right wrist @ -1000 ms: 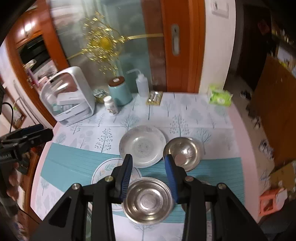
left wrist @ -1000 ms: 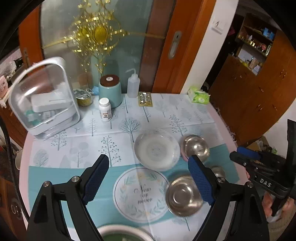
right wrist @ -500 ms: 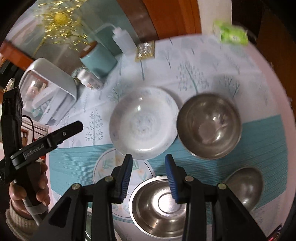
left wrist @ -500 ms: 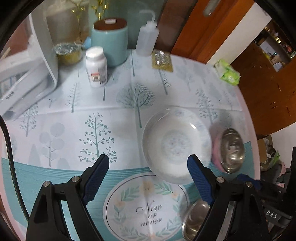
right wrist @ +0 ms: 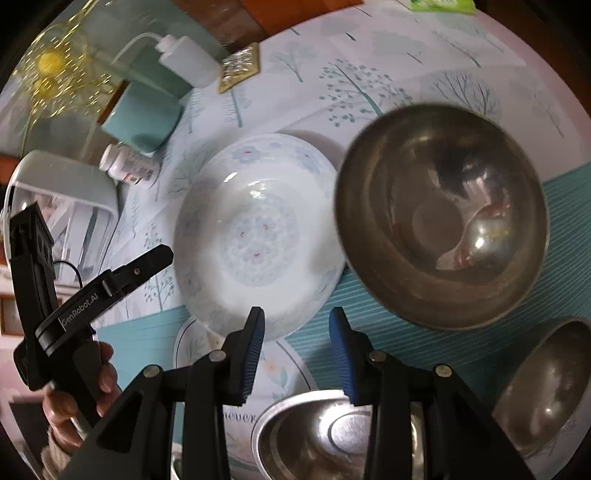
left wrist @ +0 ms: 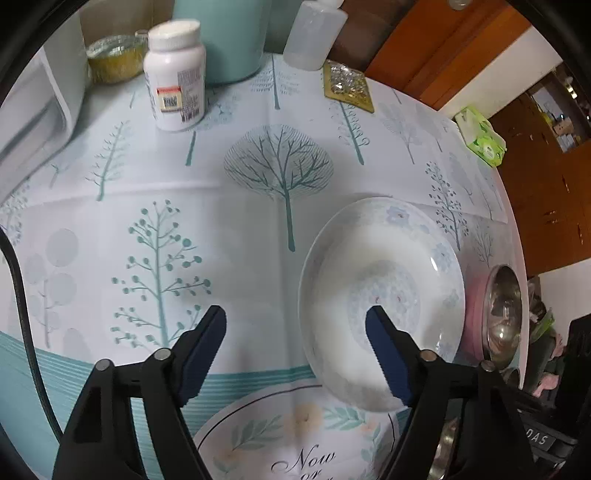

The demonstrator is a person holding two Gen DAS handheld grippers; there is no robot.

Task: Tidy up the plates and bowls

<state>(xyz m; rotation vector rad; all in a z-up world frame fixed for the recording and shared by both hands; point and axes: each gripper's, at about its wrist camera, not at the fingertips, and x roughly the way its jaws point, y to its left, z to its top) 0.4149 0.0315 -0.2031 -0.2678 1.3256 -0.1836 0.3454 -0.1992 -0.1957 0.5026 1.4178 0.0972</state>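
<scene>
A white floral deep plate (left wrist: 380, 295) sits on the tree-print tablecloth (left wrist: 184, 206). My left gripper (left wrist: 295, 332) hangs low over its left rim. One blue pad is above the plate's inside and the other above the cloth; the jaws are closing and touch nothing. My right gripper (right wrist: 297, 332) is half open at the near rim of the same plate (right wrist: 255, 229), with nothing gripped. A large steel bowl (right wrist: 439, 214) stands right of the plate, a smaller steel bowl (right wrist: 546, 387) at the lower right, and a flat steel dish (right wrist: 332, 435) under the right gripper.
At the back stand a white pill bottle (left wrist: 175, 81), a teal canister (left wrist: 221, 37), a squeeze bottle (left wrist: 314, 33), a gold packet (left wrist: 347, 86) and a white storage box (left wrist: 37, 110). A green tissue pack (left wrist: 480, 136) lies by the table's right edge. A hand (right wrist: 74, 398) holds the left gripper.
Both grippers have dropped toward the table and now sit close over the white plate. The left jaws have narrowed. The dishes have not moved.
</scene>
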